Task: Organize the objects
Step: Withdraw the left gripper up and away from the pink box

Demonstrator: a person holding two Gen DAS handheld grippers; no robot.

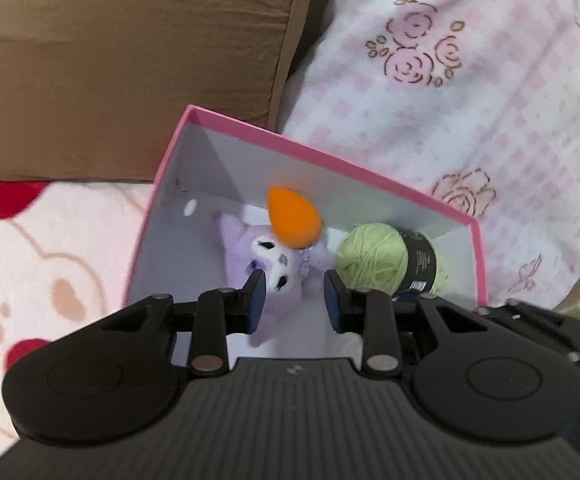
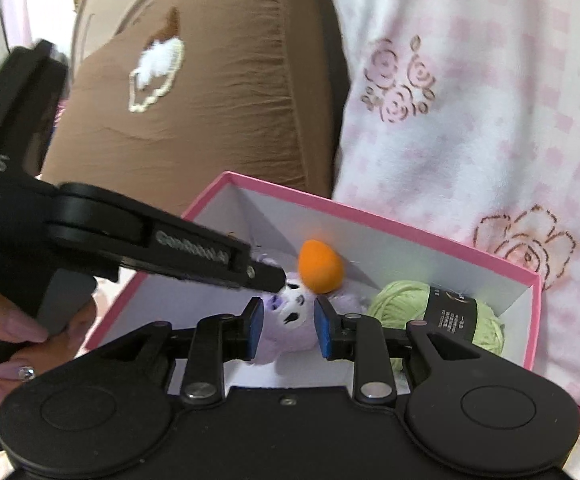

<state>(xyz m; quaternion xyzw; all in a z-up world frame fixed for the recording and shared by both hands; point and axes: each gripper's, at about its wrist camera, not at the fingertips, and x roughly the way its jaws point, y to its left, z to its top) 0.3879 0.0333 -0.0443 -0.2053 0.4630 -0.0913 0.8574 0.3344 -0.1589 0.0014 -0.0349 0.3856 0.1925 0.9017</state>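
Note:
A pink box with a white inside (image 1: pixel 245 130) (image 2: pixel 410 232) lies on the bedding. In it are a purple plush toy (image 1: pixel 277 276) (image 2: pixel 290 320), a green yarn ball with a black label (image 1: pixel 386 260) (image 2: pixel 442 312), and an orange egg-shaped sponge (image 1: pixel 294 218) (image 2: pixel 321 266), blurred, over the plush. My left gripper (image 1: pixel 294 296) is open above the box, its pads around the plush. It shows in the right wrist view as a black arm (image 2: pixel 193 256) that reaches in from the left. My right gripper (image 2: pixel 287 326) is open over the plush, empty.
A brown cushion (image 1: pixel 129 64) (image 2: pixel 193 120) stands behind the box. A pink-and-white rose-print blanket (image 1: pixel 470 92) (image 2: pixel 470 100) lies on the right. A bear-print blanket (image 1: pixel 41 272) lies on the left. A hand with pink nails (image 2: pixel 17 344) holds the left gripper.

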